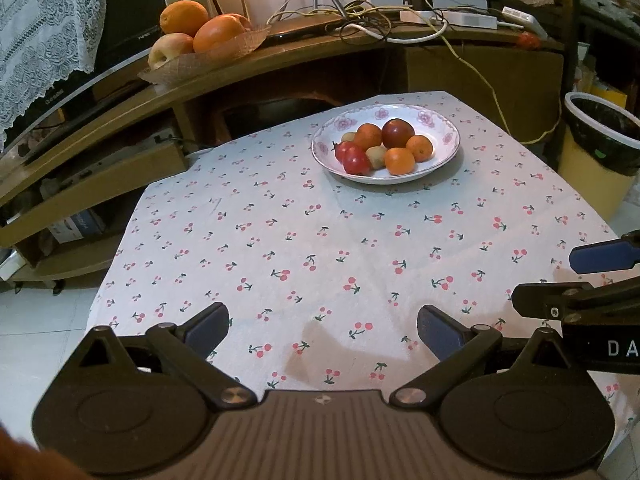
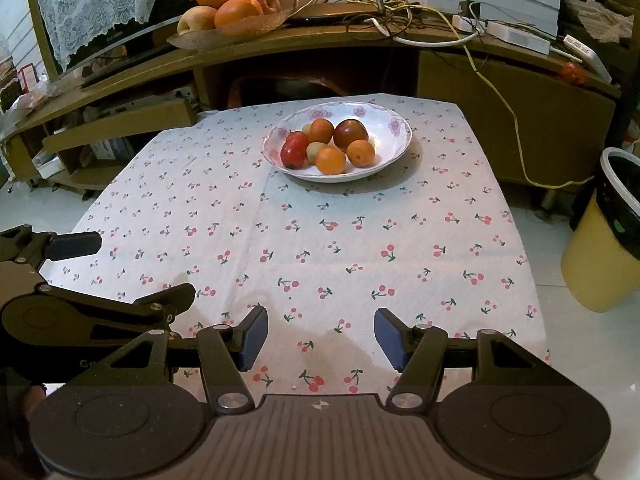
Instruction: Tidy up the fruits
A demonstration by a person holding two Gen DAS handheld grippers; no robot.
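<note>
left gripper (image 1: 322, 330) jaws stand wide apart, nothing between them. right gripper (image 2: 321, 338) jaws stand apart, likewise empty. both hang over the near part of the cherry-print tablecloth (image 1: 280, 248). the fruits (image 2: 328, 142) lie heaped in a white floral plate (image 2: 394, 148) at the cloth's far side, well apart from both grippers.

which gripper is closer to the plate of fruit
Right, slightly. The right hand-held gripper faces the plate almost head-on; the left hand-held gripper sits beside it, farther left.
</note>
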